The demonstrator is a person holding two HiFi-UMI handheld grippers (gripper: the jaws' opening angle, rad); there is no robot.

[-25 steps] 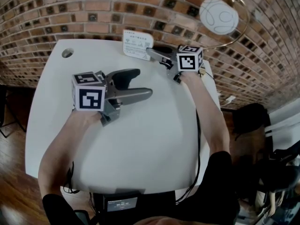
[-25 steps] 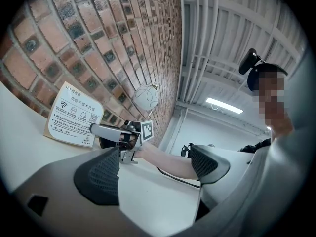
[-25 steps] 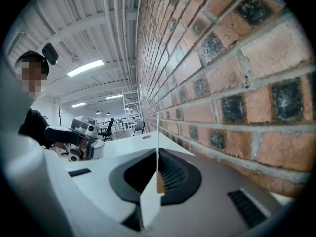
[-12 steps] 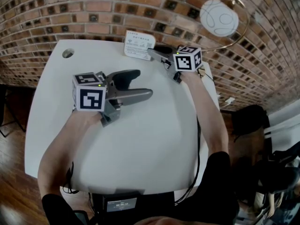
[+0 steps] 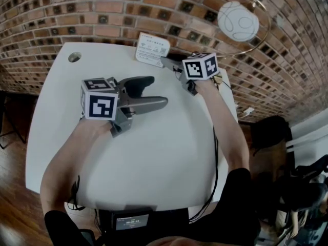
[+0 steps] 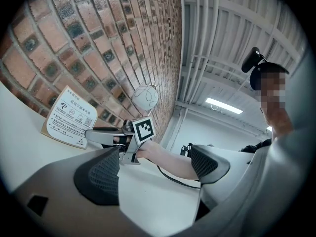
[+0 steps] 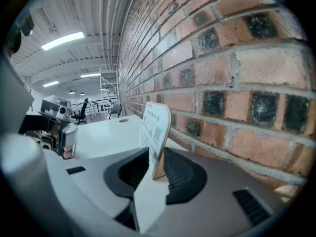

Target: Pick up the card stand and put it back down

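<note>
On the white table (image 5: 154, 158), nearest the person, the left gripper (image 5: 160, 90) hangs over the middle left of the top. Its fingers are spread wide with nothing between them, and it takes no part in the work. Farther off and to the right, the right gripper (image 7: 154, 174) reaches to the far edge of the table. Its jaws have just been opening, and the card stand (image 7: 154, 132) is between them, upright on the table with a gap showing at its printed face, so it looks set down and let go. The card stand is a thin printed board at the far middle of the table, just in front of the brick wall (image 5: 102, 14). It is probably light and stiff, with smooth faces that could slip, and its narrow foot would tip at a nudge. A good hold would be low on one side edge, pads flat on front and back, with gentle pressure. A round lamp (image 5: 238, 20) is beyond, at the far right.
</note>
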